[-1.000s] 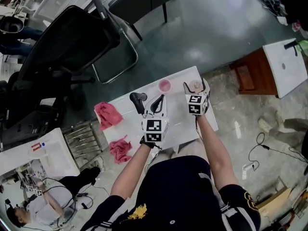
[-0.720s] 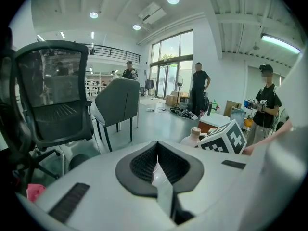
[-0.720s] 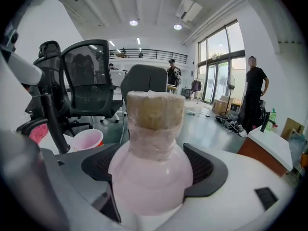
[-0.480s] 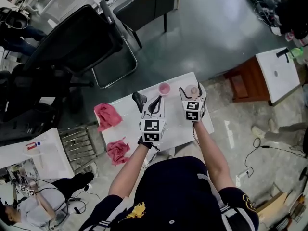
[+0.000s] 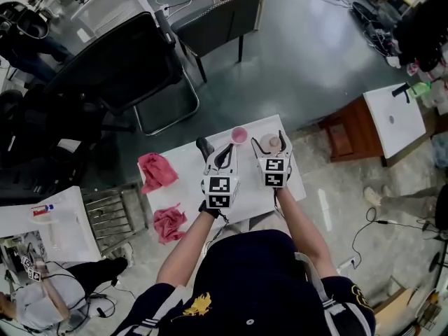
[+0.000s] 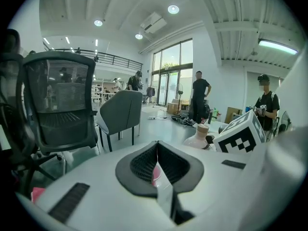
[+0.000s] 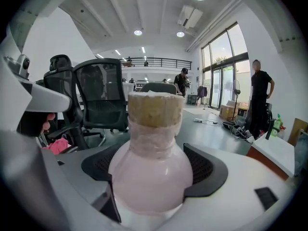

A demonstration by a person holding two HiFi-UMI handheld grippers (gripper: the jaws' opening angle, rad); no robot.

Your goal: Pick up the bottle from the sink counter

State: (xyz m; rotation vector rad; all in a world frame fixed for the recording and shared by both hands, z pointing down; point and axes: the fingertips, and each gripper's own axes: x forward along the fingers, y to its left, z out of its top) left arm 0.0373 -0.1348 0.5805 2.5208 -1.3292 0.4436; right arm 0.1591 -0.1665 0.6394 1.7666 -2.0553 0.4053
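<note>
The right claw (image 5: 271, 144) pinches the bottle (image 7: 150, 174), one dark ribbed pad against each side of its round belly. Compared with a second ago, this claw and the bottle sit closer to the left claw (image 5: 228, 152) and to the pink cup (image 5: 239, 134); before, they were nearer the far right corner of the white surface (image 5: 183, 182). The grip itself looks unchanged. The left claw is pressed together with nothing between its pads, held over the middle of the surface as before.

The bottle stands upright in the claw, over the far right part of the surface; whether its base touches the surface cannot be told. Its body is pale pink and bulbous, narrowing to a short neck wrapped in crinkled clear film, topped by a tan, cork-like stopper. In the left gripper view it shows just beside the right claw's marker cube.

A black faucet-like piece (image 5: 204, 148) stands left of the left claw. Two pink cloths (image 5: 157, 168) lie at the surface's left edge.
</note>
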